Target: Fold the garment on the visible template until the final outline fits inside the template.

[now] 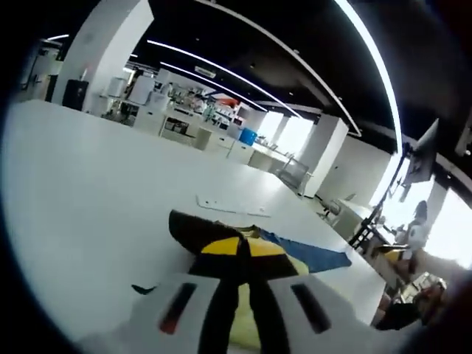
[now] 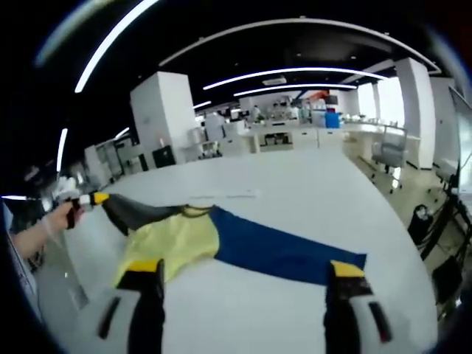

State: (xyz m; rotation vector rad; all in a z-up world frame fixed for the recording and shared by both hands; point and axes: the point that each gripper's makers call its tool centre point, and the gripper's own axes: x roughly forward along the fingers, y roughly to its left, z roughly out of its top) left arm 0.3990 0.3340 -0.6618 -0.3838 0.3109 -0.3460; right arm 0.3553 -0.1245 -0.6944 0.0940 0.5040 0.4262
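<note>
Left tool (image 1: 240, 291) has its two jaws drawn close together on the garment (image 2: 221, 240), pinching a black and yellow fold of the cloth between them. In the right gripper view this same tool (image 2: 94, 199) shows at the far left, held in a person's hand (image 2: 55, 219), its tip on the dark sleeve end of the garment. Right tool (image 2: 247, 284) stands with its jaws wide apart, yellow-tipped, holding nothing, just short of the cloth's near edge.

The garment lies spread on the white worktop (image 2: 295, 192): a black sleeve part at one end, a pale yellow panel in the middle, and a blue panel stretching away toward the other end. In the left gripper view the blue part (image 1: 313, 254) trails off to the right beyond the pinched fold.

A thin white strip (image 1: 228, 206) lies flat on the worktop just past the garment. Beyond the worktop stand white pillars, desks and long ceiling lights.
</note>
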